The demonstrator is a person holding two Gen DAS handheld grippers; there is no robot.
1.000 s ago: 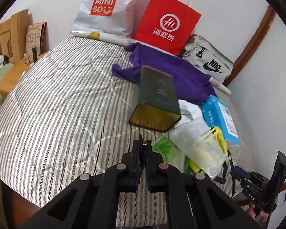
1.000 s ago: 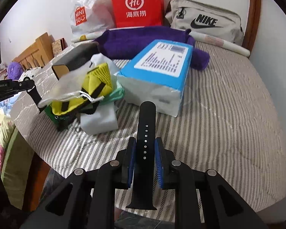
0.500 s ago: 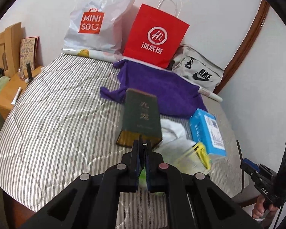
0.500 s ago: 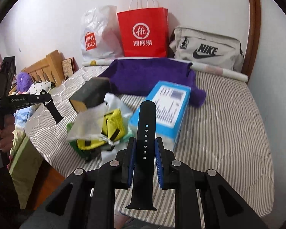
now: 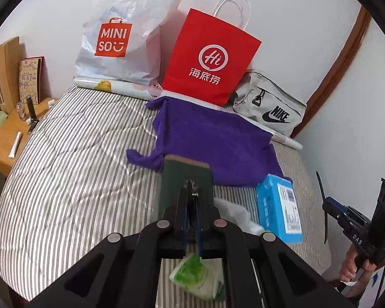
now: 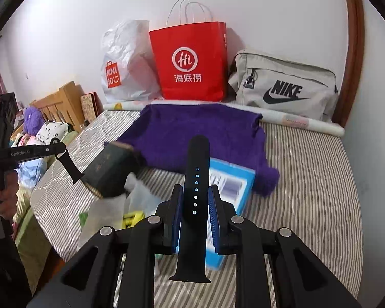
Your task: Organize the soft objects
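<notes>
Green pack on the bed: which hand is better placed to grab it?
Left, probably: green pack lies right by the left gripper. Both hold straps though: left a thin strap, right gripper a long strap.

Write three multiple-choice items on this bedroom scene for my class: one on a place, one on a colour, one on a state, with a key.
1. Where does the red paper bag stand?
A. Between the white plastic bag and the grey bag
B. On the floor
C. Inside a drawer

2. What colour is the cloth spread on the bed?
A. Green
B. Purple
C. Orange

3. How is the right gripper?
A. Open and empty
B. Shut on a spoon
C. Shut on a black strap

Key: 1 A, the two bags flank it; 2 B, the cloth is plainly purple; 3 C, its fingers clamp the strap from both sides.
</notes>
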